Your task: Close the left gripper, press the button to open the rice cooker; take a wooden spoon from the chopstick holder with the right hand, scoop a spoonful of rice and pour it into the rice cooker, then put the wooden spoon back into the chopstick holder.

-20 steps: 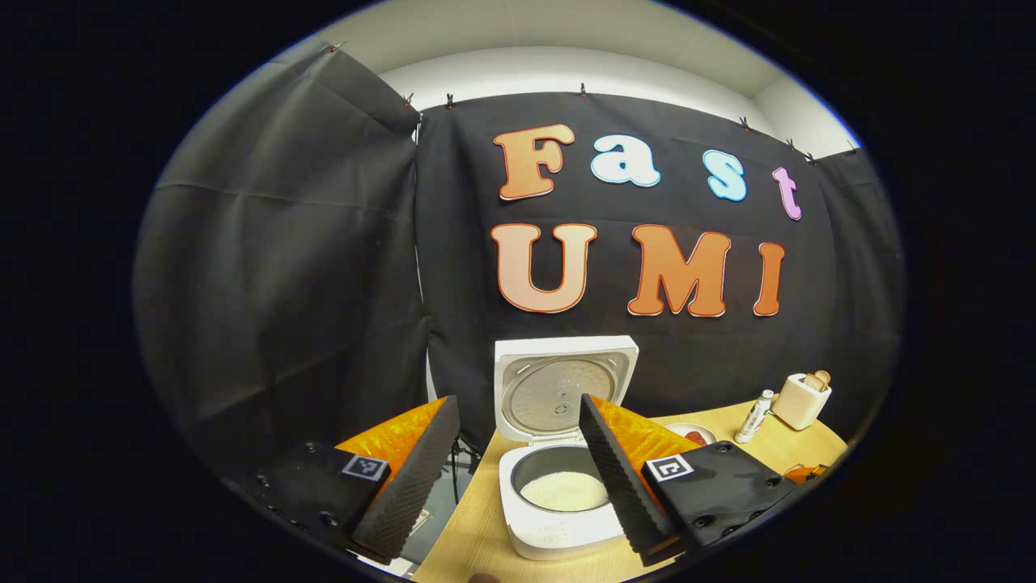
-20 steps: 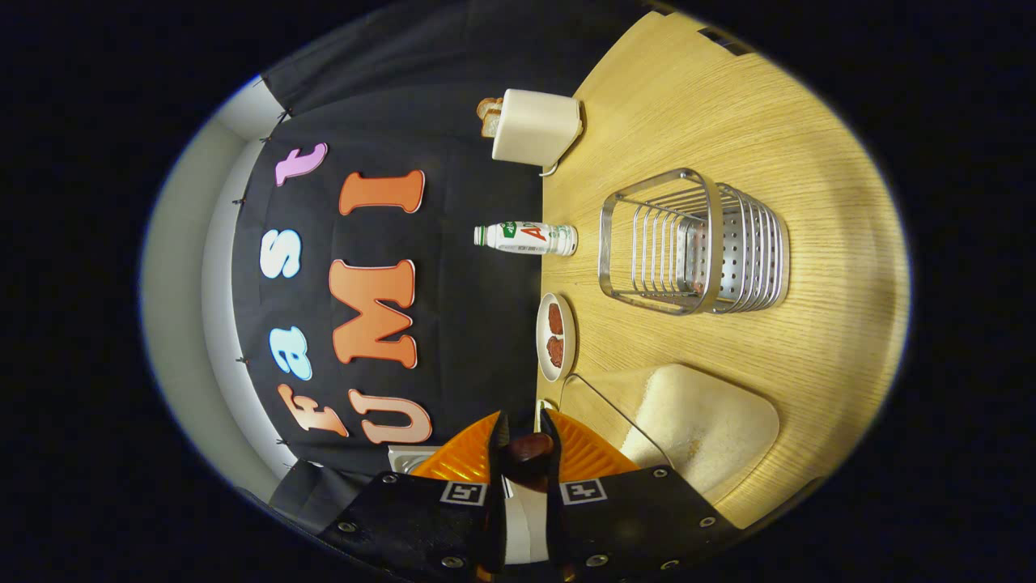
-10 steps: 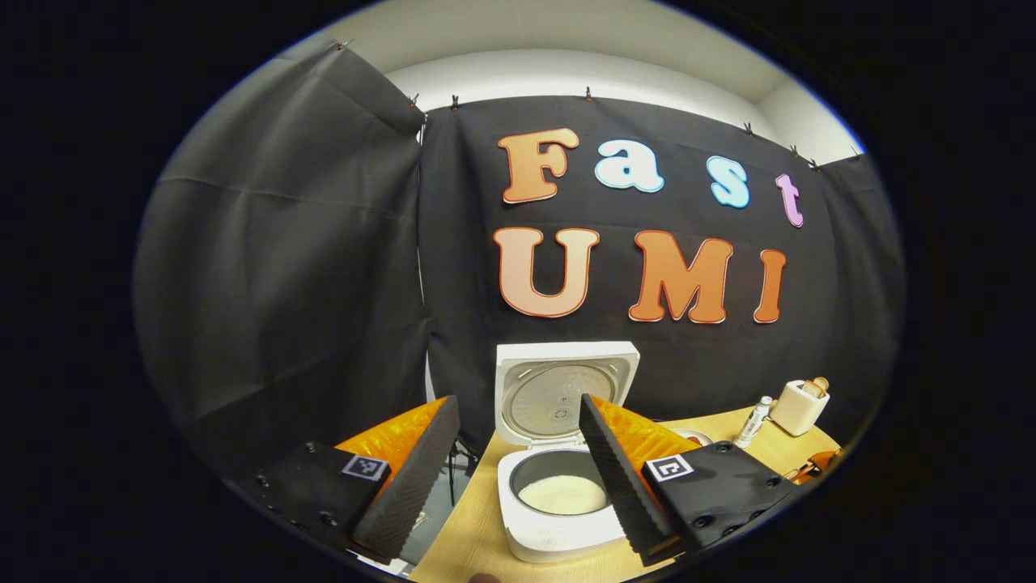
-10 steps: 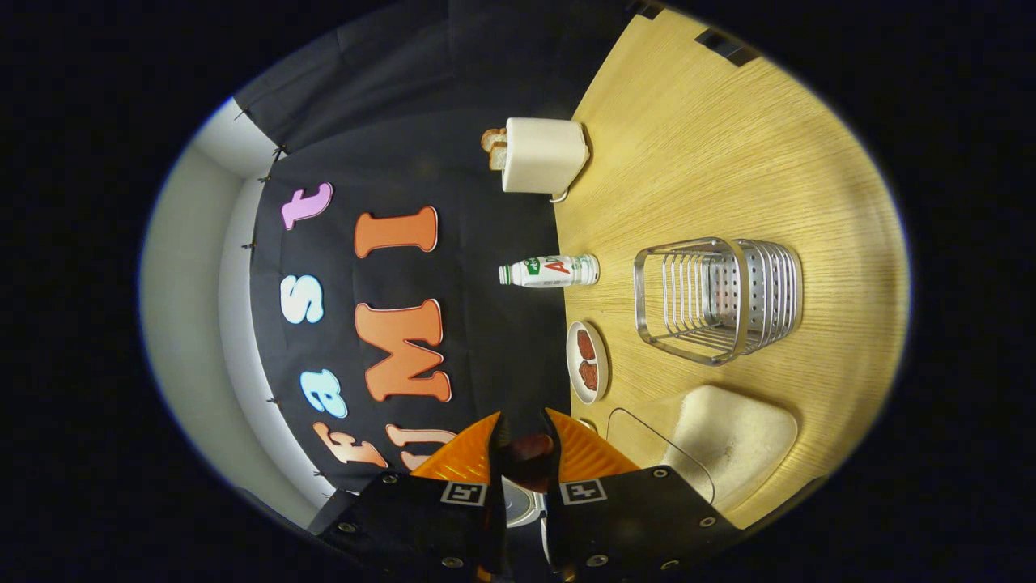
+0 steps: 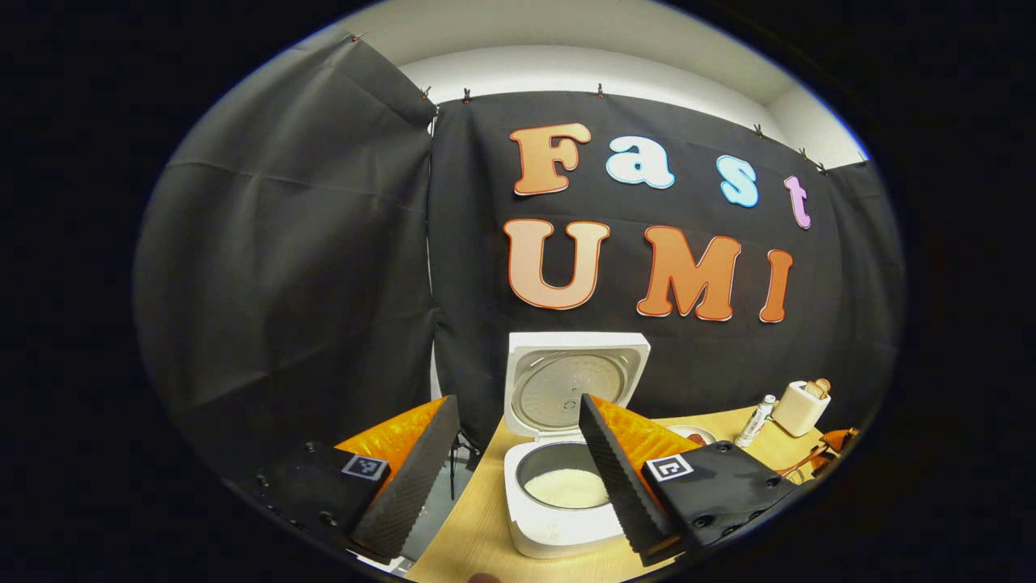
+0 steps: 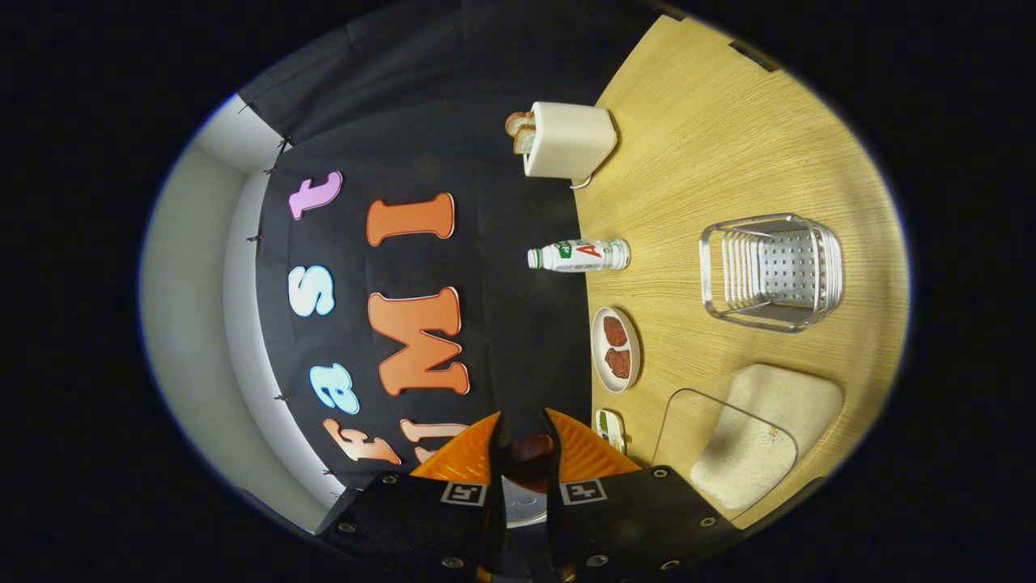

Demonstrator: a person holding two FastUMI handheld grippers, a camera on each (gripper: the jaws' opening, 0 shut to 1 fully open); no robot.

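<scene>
Standing open at lower centre of the left gripper view, the rice cooker (image 5: 566, 453) holds white rice, framed by the left gripper (image 5: 518, 461) with jaws wide. In the right gripper view, the right gripper (image 6: 524, 453) has jaws clamped on the wooden spoon (image 6: 528, 447) handle at bottom centre; the metal chopstick holder (image 6: 770, 271) sits at right on the wooden surface (image 6: 696, 146), above a rice tray (image 6: 765, 441).

The left gripper (image 5: 518, 449) has black bodies studded with screws, each bearing a square black-and-white marker, ribbed translucent shells and finely ridged pads (image 5: 409, 486). The right gripper (image 6: 524, 441) is built alike.
</scene>
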